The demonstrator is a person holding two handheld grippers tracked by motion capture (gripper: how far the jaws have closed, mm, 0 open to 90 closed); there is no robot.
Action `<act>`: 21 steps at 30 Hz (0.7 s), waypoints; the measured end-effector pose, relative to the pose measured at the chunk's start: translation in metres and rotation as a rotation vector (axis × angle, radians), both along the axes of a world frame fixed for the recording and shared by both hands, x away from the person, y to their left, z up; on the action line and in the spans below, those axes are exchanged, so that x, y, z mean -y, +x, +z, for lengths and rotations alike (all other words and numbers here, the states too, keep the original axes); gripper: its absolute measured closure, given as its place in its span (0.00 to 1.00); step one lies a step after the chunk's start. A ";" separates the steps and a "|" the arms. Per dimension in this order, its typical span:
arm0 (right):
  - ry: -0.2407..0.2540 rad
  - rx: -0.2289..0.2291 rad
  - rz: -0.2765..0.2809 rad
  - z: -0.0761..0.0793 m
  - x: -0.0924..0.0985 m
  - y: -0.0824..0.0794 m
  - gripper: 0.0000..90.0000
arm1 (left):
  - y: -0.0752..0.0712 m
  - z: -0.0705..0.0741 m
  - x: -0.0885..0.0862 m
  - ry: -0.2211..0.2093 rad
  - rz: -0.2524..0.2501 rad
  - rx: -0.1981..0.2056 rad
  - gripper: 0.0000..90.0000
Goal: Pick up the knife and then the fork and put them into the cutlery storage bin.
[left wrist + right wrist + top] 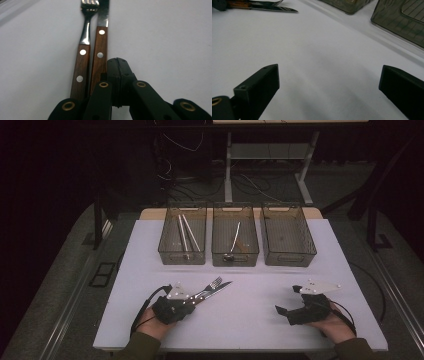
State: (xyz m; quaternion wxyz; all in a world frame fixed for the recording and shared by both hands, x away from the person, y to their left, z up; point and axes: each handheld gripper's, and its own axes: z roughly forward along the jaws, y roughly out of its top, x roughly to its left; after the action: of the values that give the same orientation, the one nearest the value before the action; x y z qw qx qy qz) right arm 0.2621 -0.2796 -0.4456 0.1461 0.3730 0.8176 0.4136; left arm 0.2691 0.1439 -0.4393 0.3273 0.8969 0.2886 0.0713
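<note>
- Left claw (192, 301) closed, jaws together beside the wood-handled fork (83, 50) and wood-handled knife (101, 47) on the white table (250, 315), likely aligning them
- Right claw (286, 312) open, idle
- Three clear bins (287, 237) beyond, seemingly for sorting cutlery

White surface (260, 315) is seen, bare in the middle. Three clear bins are lined up at the far edge: left bin (182, 251), middle bin (235, 255), right bin (289, 252). A fork (212, 283) and knife (220, 287) are laid side by side, touching, near-left on the surface.
</note>
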 end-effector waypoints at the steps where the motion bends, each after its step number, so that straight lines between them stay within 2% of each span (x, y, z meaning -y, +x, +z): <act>1: 0.000 -0.001 0.001 0.000 0.000 0.000 0.04 | 0.000 0.000 0.000 0.000 0.000 -0.003 0.99; 4: -0.001 -0.001 0.000 0.000 0.000 0.000 0.04 | 0.001 0.002 0.002 -0.002 -0.009 0.014 0.99; 6: -0.001 -0.001 0.000 0.000 0.000 0.000 0.04 | 0.005 0.005 0.003 -0.033 -0.017 0.027 0.94; 10: -0.002 -0.002 0.000 0.000 0.000 0.000 0.04 | 0.016 0.009 0.006 -0.067 -0.014 0.049 0.86; 14: -0.003 -0.003 -0.002 -0.001 0.000 0.001 0.04 | 0.027 0.008 0.010 -0.080 -0.020 0.051 0.79; 21: -0.003 -0.006 -0.004 -0.001 0.000 0.001 0.04 | 0.038 0.001 0.018 -0.075 -0.031 0.033 0.78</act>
State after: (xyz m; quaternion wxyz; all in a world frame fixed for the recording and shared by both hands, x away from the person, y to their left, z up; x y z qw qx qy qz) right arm 0.2630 -0.2796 -0.4464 0.1452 0.3754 0.8180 0.4109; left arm 0.3073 0.1258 -0.4378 0.3663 0.8872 0.2716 0.0702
